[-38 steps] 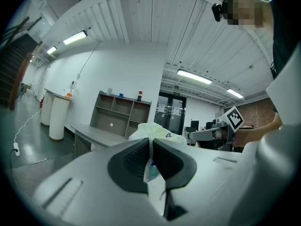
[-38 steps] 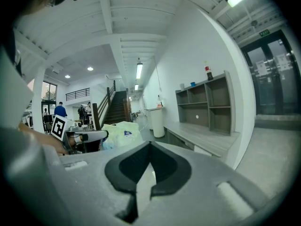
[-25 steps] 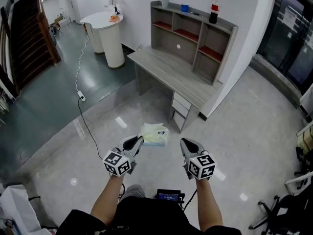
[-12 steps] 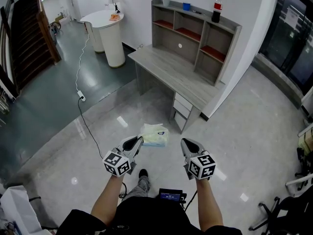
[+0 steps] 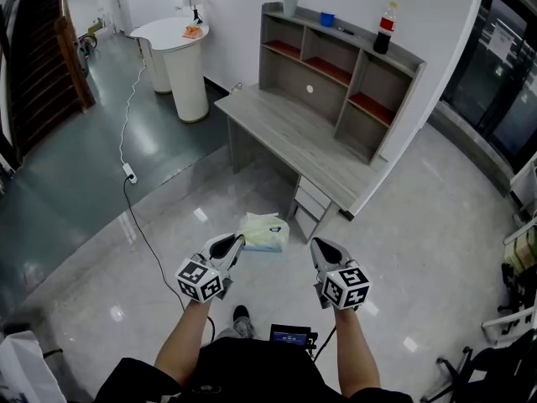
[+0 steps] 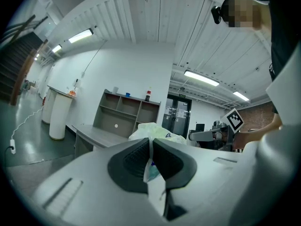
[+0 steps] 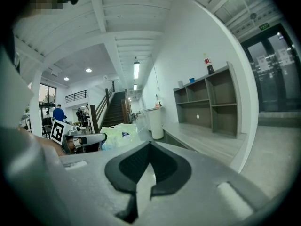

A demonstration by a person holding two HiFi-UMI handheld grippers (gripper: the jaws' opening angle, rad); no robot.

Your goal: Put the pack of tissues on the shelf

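Note:
The pack of tissues (image 5: 265, 232), pale yellow-green in a soft plastic wrapper, hangs in the air in front of me. My left gripper (image 5: 238, 243) is shut on the wrapper's edge; in the left gripper view the pack (image 6: 154, 130) bulges just beyond the pinched jaws of the left gripper (image 6: 151, 146). My right gripper (image 5: 318, 247) is level beside it, apart from the pack, its jaws shut on nothing (image 7: 149, 147). The grey shelf (image 5: 340, 61) stands on the wooden desk (image 5: 285, 128) ahead, several steps away.
A soda bottle (image 5: 384, 28), a cup (image 5: 291, 4) and a blue bowl (image 5: 327, 19) sit on the shelf's top. Drawers (image 5: 312, 201) hang under the desk's near end. A white round counter (image 5: 176, 49) and a floor cable (image 5: 134, 187) lie left. Chairs (image 5: 512, 309) stand right.
I have walked forward: the desk and shelf sit closer and further right in the head view. Both grippers keep their places before me, and the pack stays in the left one.

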